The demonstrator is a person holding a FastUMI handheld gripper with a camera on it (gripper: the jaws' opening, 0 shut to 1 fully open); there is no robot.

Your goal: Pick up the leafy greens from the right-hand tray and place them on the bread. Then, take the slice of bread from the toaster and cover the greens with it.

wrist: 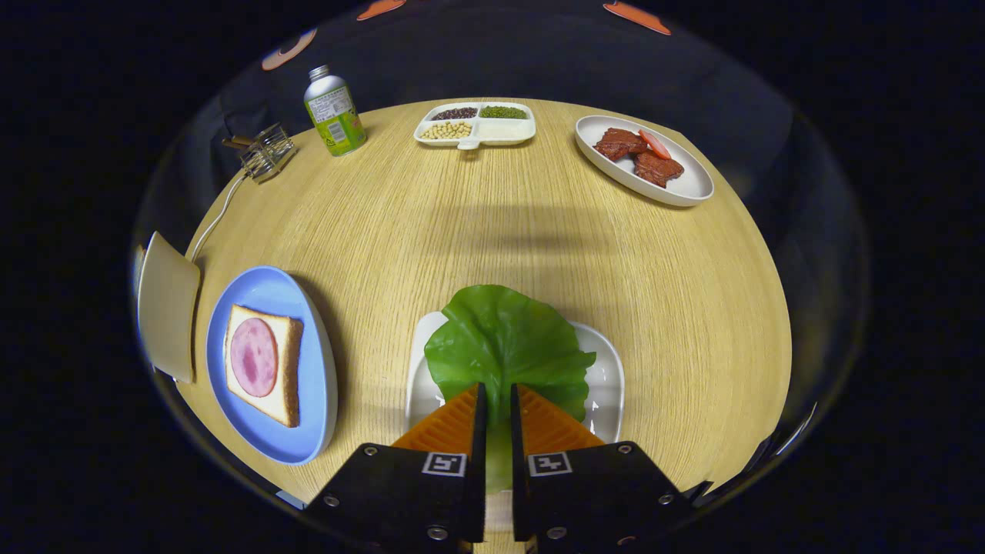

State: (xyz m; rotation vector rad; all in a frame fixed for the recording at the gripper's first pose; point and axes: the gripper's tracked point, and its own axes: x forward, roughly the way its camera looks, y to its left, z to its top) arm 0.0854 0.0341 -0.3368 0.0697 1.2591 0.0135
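Surface: a round, light wooden table point(477, 231) is seen against a dark cloth wall.
Gripper: the gripper point(498, 400) is held low at the table's near edge, and its two fingers are closed to a narrow gap.
Grasp: the stem end of the leafy green point(504, 338) is pinched between both fingers, so the leaf is firmly grasped.
Leafy green: the broad leaf is spread out just ahead of the fingers, over a white tray point(608, 369) at the near edge; whether it is lifted clear of the tray cannot be told.
Bread: a slice of bread point(265, 365) topped with a round slice of ham point(254, 356) is laid on a blue plate point(269, 296) near the table's left edge.
Toaster: a cream toaster point(165, 304) is set at the left edge, just beside the blue plate, with a white cord run along the table behind it.
Far edge: a green bottle point(335, 115), a divided dish of beans point(475, 123) and a white oval plate of meat point(645, 158) are lined up along the far edge.
Far left edge: a small clear holder point(265, 151) is placed beside the bottle.
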